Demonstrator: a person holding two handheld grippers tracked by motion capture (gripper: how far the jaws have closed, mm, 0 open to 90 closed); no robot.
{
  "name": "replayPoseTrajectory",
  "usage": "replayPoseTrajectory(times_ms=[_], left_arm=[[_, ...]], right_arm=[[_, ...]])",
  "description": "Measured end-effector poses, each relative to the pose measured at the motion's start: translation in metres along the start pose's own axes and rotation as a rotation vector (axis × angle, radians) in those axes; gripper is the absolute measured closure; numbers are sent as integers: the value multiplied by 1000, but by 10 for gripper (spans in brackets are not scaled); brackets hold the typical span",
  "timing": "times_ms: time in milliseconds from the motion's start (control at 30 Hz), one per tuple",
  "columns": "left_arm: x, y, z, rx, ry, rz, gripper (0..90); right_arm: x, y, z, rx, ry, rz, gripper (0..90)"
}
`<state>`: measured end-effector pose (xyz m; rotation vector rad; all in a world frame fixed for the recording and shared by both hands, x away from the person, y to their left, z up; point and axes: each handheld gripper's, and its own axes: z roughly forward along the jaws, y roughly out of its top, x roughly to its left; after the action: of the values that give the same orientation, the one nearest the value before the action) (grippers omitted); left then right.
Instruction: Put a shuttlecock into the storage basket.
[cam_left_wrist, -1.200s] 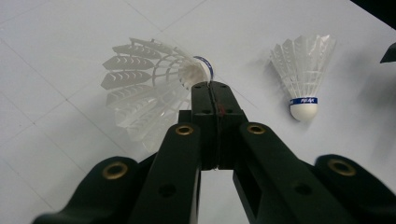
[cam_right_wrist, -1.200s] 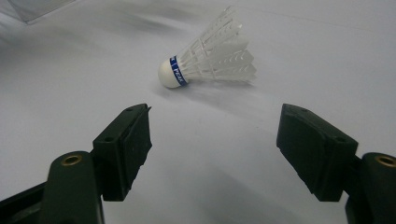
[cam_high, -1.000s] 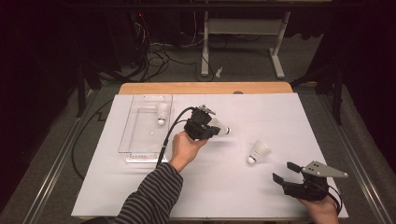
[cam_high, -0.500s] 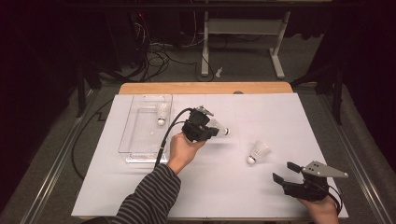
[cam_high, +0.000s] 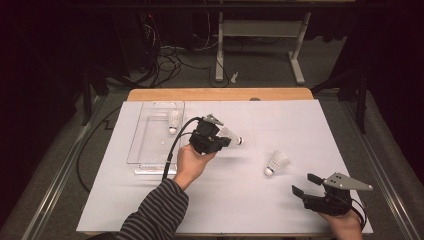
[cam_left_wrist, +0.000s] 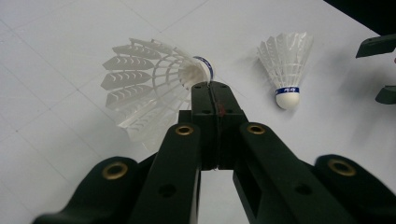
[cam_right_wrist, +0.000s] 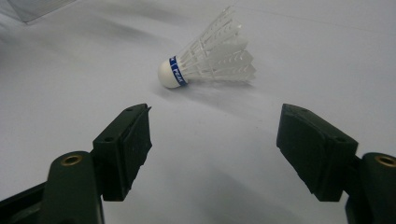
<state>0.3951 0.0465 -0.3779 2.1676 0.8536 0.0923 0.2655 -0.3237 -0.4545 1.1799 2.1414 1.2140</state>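
White plastic shuttlecock (cam_high: 231, 136) pinched in left tongs (cam_high: 223, 142), cork toward right edge, clear tray (cam_high: 150, 142) just left; right tongs (cam_high: 307, 184) wide, idle.

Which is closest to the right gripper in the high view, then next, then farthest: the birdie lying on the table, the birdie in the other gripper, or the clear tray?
From the right gripper:
1. The loose shuttlecock, lying on the white table just up and left.
2. The held shuttlecock, pinched in the left gripper mid-table.
3. The clear tray, far left.
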Motion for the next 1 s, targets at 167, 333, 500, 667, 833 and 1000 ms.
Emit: replayPoseTrajectory(times_ms=[167,333,500,667,833,1000], left_arm=[[-1,-2,-6,-6,3,3,896],[0,-5,-9,-11,1,0,897],[-2,-5,-14,-16,0,8,896],[-3,-7,-16,-17,3,10,896],[-2,-11,-19,-22,1,3,896],[-2,-15,-23,-21,2,2,896]], right_arm=[[0,0,0,-1,0,0,267],[0,0,0,-1,0,0,267],[0,0,0,-1,0,0,267],[0,0,0,0,1,-1,267],[0,0,0,-1,2,-2,267],[0,0,0,0,2,-1,267]])
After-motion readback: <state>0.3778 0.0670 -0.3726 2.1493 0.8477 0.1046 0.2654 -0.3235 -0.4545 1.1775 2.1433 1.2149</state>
